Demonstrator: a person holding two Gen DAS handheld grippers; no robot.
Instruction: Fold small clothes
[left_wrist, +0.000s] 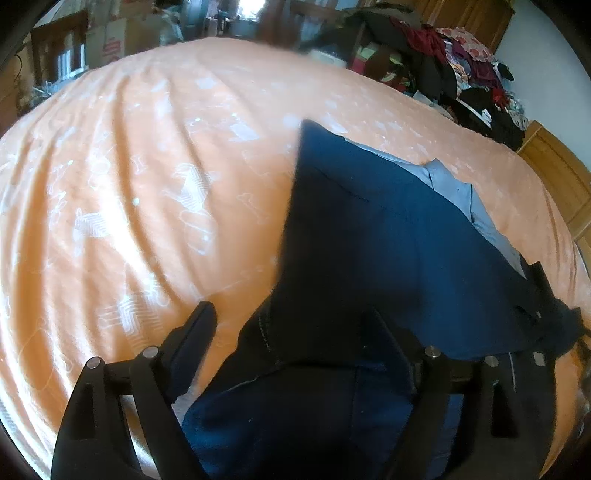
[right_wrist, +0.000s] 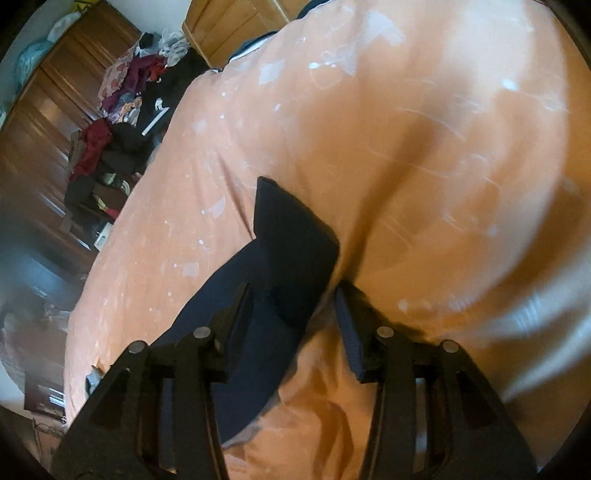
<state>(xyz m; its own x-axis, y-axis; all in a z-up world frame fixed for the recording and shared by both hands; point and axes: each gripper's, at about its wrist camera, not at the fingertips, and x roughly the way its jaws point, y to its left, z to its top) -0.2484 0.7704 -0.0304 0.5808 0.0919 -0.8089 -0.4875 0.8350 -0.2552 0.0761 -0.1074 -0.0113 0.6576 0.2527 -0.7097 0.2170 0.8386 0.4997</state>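
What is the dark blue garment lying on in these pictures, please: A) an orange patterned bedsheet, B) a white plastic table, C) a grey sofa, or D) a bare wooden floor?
A: the dark blue garment lies spread on an orange bedsheet with pale printed shapes, seen around the cloth in both wrist views.

Each claw (left_wrist: 288, 325) (right_wrist: 295, 314) is matte black plastic with triangular cut-outs and silver pins.

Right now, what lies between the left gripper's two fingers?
In the left wrist view, the dark blue garment lies between the open left gripper's fingers, spreading over the orange bedsheet.
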